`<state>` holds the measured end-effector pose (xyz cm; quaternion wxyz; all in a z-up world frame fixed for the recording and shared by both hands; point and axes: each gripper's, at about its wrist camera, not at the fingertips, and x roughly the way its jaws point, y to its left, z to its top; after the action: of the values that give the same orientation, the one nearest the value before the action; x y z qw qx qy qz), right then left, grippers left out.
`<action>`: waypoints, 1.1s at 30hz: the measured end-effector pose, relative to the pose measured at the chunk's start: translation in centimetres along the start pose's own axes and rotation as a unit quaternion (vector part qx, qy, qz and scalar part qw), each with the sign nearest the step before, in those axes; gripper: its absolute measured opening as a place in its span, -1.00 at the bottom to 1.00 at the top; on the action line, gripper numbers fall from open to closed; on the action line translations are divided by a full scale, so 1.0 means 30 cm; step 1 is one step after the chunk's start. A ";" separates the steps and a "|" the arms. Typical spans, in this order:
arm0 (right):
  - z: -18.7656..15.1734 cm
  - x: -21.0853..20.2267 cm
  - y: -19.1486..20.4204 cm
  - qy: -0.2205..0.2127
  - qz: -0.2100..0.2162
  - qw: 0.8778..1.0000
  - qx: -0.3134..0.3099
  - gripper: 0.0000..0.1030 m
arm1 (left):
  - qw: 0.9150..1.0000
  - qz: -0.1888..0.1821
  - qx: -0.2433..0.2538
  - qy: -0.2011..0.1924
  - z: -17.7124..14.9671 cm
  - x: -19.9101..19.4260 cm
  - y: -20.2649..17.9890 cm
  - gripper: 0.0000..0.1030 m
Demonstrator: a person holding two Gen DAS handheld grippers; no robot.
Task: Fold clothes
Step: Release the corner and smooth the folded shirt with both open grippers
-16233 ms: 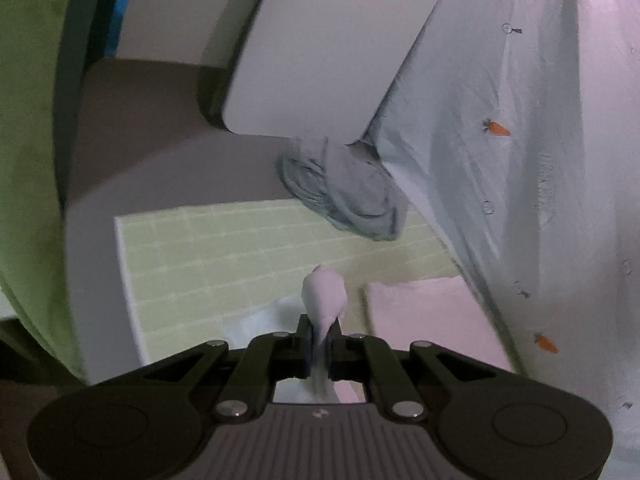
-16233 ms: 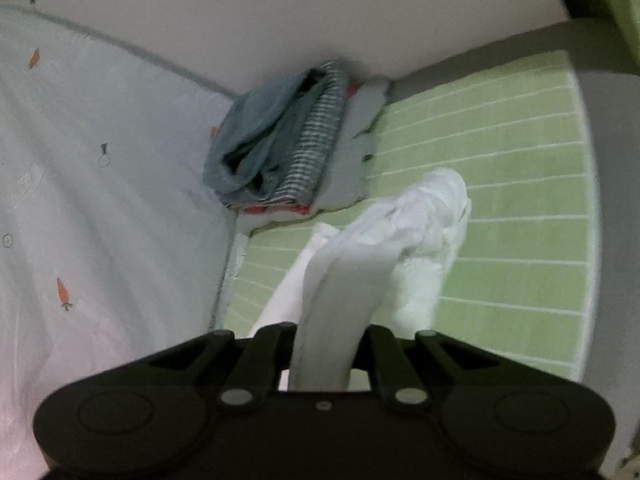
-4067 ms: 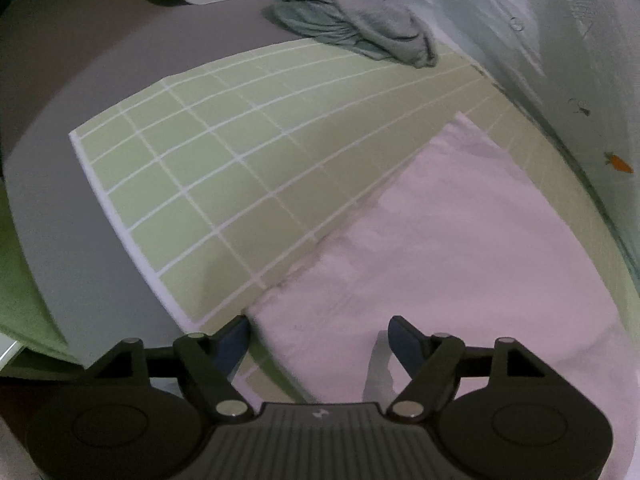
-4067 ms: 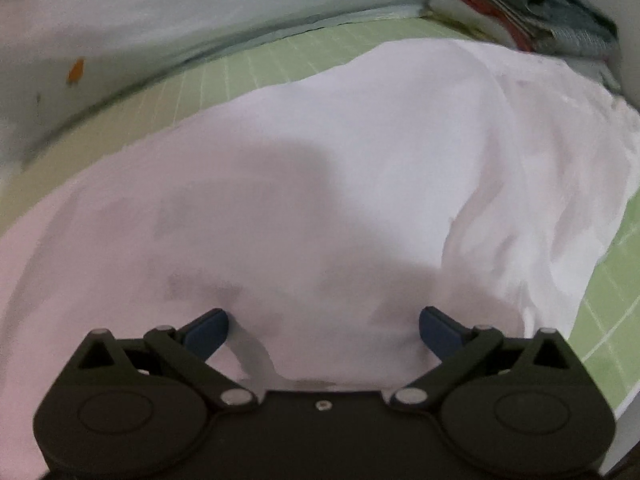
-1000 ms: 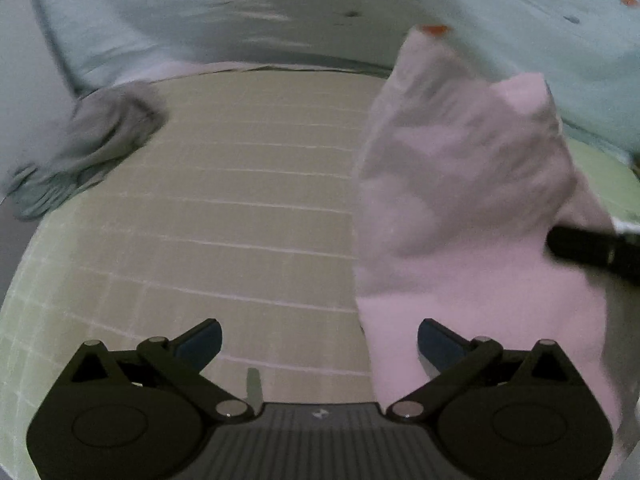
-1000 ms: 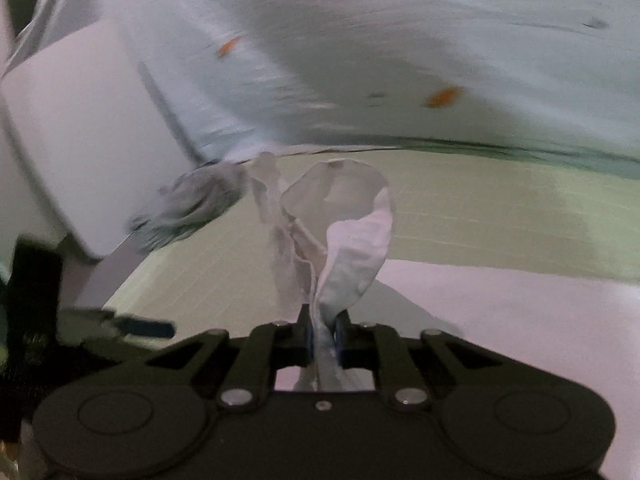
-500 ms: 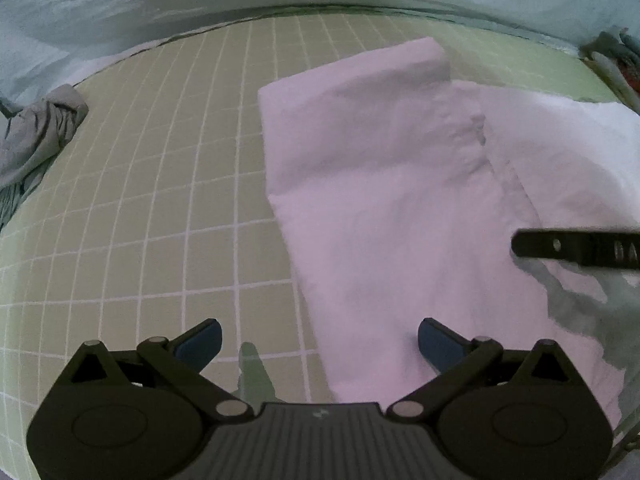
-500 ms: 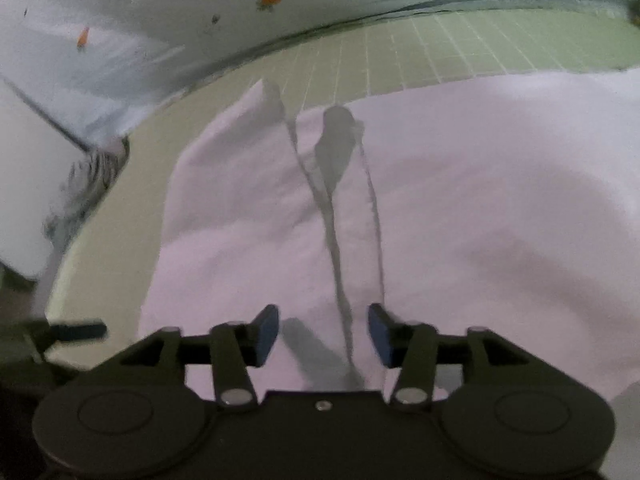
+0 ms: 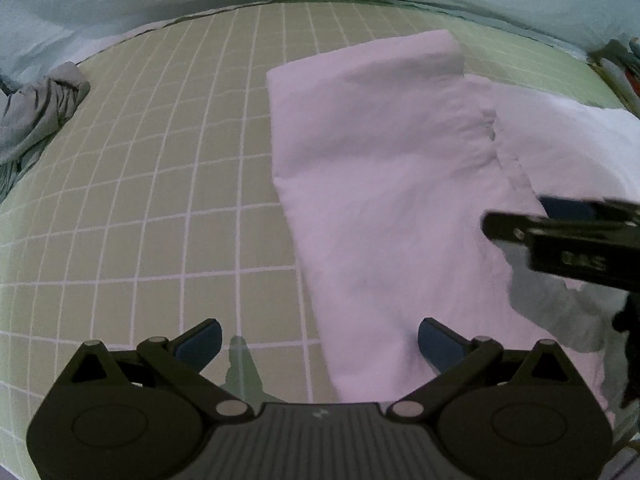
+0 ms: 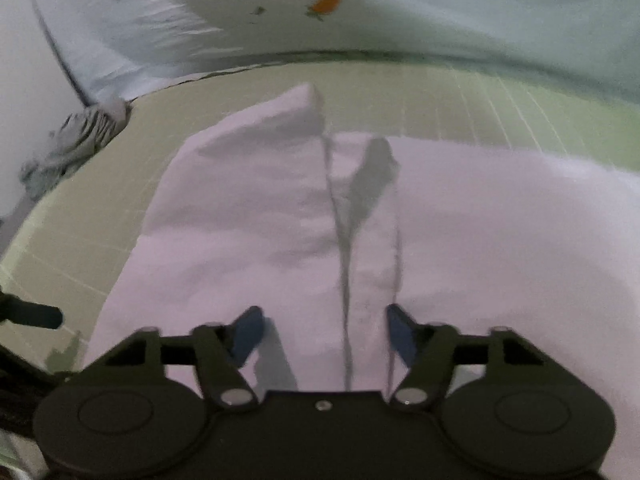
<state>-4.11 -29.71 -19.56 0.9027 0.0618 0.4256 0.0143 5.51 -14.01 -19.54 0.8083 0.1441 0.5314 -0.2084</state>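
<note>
A white garment (image 9: 384,184) lies partly folded on the green checked mat (image 9: 160,184), one flap laid over the rest. Its left edge runs down toward my left gripper (image 9: 318,342), which is open just above the mat with nothing between its fingers. In the right wrist view the same white garment (image 10: 248,216) fills the middle, with a seam running away from my right gripper (image 10: 324,332). That gripper is open and holds nothing. The right gripper (image 9: 568,240) also shows as a dark bar at the right of the left wrist view.
A crumpled grey garment (image 9: 36,112) lies at the mat's far left corner, also blurred as the grey garment (image 10: 72,140) in the right wrist view. A pale sheet with carrot prints (image 10: 328,0) hangs behind the mat. A pile of clothes (image 9: 624,68) shows at the far right.
My right gripper let go of the white garment's flap, which now lies flat, and its jaws have opened wider. The left gripper stayed open and drew slightly closer to the garment.
</note>
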 end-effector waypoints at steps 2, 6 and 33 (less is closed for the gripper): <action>0.009 -0.008 0.003 -0.002 0.018 1.000 -0.014 -0.61 | 1.000 0.002 -0.001 0.002 -0.003 0.002 -0.002 1.00; 0.026 -0.083 0.000 -0.031 0.020 0.999 -0.019 -0.77 | 1.000 0.002 0.003 0.001 -0.013 -0.005 -0.007 1.00; -0.178 -0.400 -0.456 -0.040 -0.119 0.984 0.123 0.95 | 0.997 -0.001 -0.015 -0.077 0.002 -0.149 -0.242 0.99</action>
<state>-16.23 -43.70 -15.42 0.8996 0.1214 0.3923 -0.1484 0.44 -19.55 -15.48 0.8489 0.1146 0.4706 -0.2116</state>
